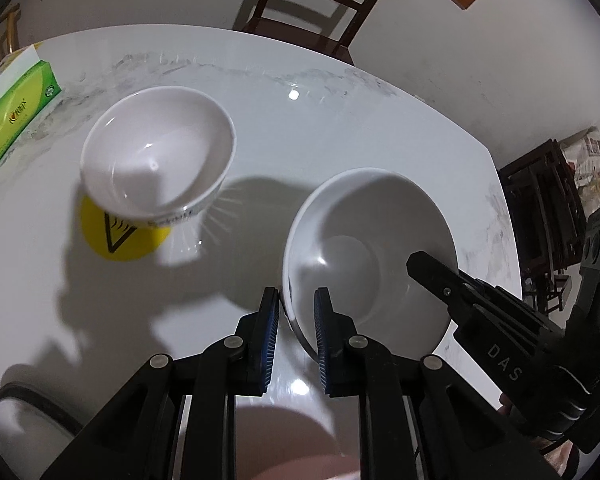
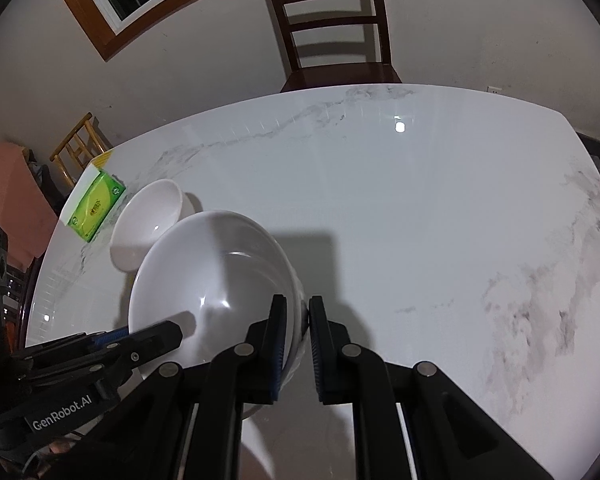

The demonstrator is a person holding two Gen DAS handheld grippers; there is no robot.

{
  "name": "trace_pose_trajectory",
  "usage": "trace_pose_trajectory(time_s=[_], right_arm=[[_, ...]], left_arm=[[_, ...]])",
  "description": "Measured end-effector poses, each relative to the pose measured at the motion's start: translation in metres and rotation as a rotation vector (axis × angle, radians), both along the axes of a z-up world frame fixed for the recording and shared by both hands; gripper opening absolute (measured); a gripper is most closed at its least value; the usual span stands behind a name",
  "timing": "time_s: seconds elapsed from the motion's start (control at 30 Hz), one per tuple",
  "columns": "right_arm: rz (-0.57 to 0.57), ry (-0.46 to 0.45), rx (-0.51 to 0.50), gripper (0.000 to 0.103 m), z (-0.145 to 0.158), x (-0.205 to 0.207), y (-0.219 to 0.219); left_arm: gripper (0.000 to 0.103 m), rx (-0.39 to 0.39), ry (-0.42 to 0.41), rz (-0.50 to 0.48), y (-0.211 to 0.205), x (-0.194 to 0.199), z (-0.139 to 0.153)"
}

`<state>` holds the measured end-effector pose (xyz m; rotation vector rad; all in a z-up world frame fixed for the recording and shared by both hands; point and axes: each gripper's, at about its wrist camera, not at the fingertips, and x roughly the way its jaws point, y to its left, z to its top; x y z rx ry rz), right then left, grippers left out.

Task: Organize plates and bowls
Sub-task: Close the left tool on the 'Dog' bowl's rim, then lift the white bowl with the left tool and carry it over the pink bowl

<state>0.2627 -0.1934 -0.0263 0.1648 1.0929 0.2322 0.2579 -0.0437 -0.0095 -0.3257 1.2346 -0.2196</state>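
Both our grippers, left and right, clamp opposite rims of the large white bowl (smaller bowl beside, near the tissue box).

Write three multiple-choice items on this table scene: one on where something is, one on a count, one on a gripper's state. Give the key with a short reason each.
1. Where does the green tissue box lie?
A. inside the large bowl
B. on the table by the smaller bowl
C. on the chair

2. How many white bowls are in view?
A. two
B. three
C. four

3. How does the left gripper stand on the large bowl?
A. wide open above it
B. shut on its rim
C. lying flat on the table

Key: 1 B, the box rests on the table near that bowl. 2 A, one smaller and one large. 3 B, its pads pinch the rim; the right gripper pinches the opposite side.
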Motion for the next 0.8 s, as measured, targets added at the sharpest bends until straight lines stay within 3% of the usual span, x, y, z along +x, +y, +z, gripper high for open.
trace_pose_trajectory(time_s=[0.8], right_arm=[[0.001, -0.046, 0.010, 0.012, 0.043, -0.102, 0.005]], left_arm=[[0.014, -0.003, -0.054, -0.030, 0.012, -0.088, 0.033]])
